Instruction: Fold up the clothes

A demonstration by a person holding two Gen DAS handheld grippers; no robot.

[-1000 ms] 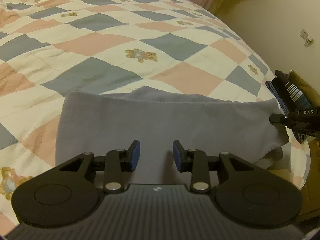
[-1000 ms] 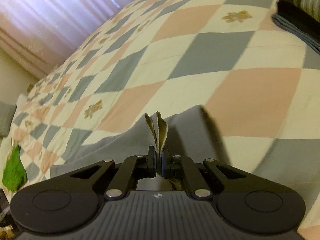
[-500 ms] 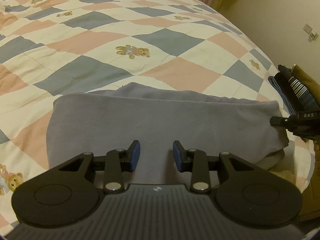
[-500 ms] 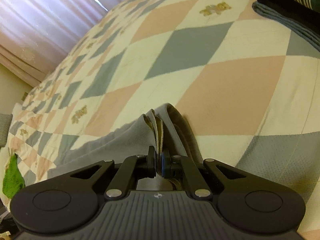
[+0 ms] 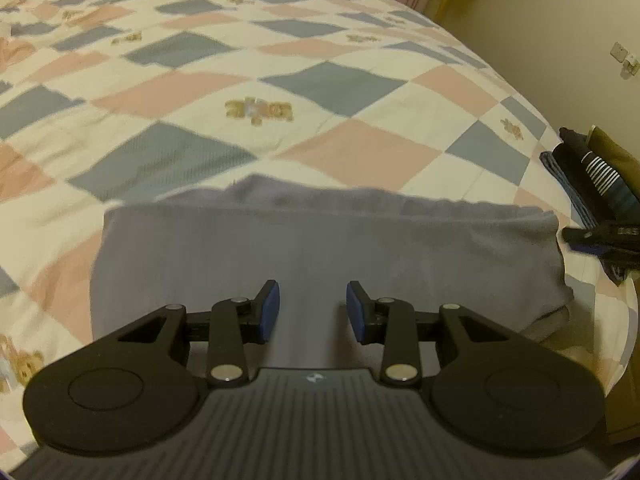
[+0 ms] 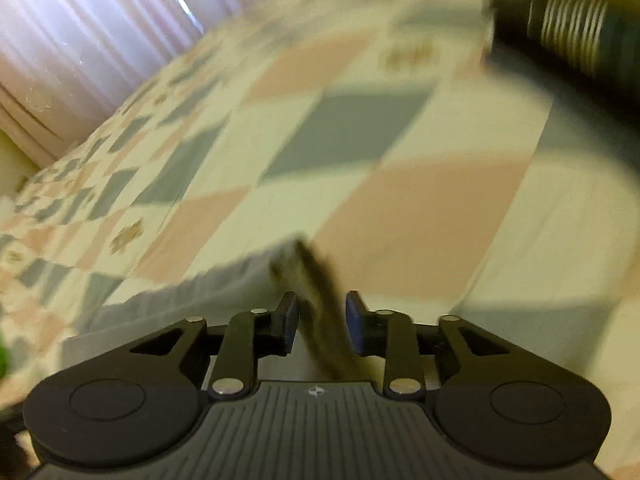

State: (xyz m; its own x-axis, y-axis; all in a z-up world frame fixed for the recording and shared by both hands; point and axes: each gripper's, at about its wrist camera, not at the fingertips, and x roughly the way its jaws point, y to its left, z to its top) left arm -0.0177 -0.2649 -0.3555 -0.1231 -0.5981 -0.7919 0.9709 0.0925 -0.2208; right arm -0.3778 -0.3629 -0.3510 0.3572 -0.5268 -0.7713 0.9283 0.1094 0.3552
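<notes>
From the left wrist view we see the whole folded grey fleece garment [image 5: 320,248] lying flat on the checked pink, grey and cream bed quilt with small teddy-bear prints [image 5: 280,80], its long folded edge running across the picture, and at the far right a stack of dark folded clothes, one with white stripes [image 5: 596,176], near the bed's edge; the right wrist view shows none of that spread, only one blurred corner of the grey cloth [image 6: 316,280], the pale pleated curtain [image 6: 80,32] behind the bed, and the striped pile [image 6: 576,28] at the upper right. The black tip of the right gripper [image 5: 600,236] also shows in the left view, just beside the garment's right end. Our left gripper [image 5: 313,308] hangs over the near middle of the garment, its blue pads [image 5: 269,312] parted with a clear gap and nothing between them. Our right gripper [image 6: 322,320] sits at the garment's right corner (the picture is smeared here), and its jaws are opening: the standing fold of cloth rises between the blue pads [image 6: 354,320], and they no longer press on it.
</notes>
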